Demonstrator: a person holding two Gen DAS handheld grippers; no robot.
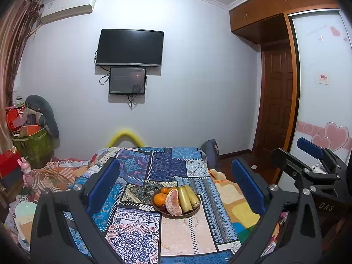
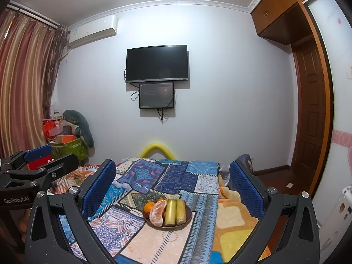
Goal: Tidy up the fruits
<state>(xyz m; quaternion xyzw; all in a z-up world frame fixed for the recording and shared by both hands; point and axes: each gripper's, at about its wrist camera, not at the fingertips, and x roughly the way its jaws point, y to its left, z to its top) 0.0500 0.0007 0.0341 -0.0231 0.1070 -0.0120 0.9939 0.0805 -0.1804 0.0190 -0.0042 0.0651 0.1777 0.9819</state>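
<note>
We see a dark round plate (image 1: 195,211) on the patchwork bedspread holding two oranges (image 1: 160,199), a peeled citrus half (image 1: 173,202) and two yellow-green cut cane sections (image 1: 184,199) lying side by side

Both wrist cameras hover side by side above the bed (image 1: 136,224), facing the television (image 1: 129,47) wall at 12 o'clock. Each sees the fruit plate (image 2: 189,219) nearby, dead ahead.

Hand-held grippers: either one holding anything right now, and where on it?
Nothing is held. The left hand-held gripper and the right hand-held gripper are both open, above the quilt. All fruit sits in the bowl.
</note>
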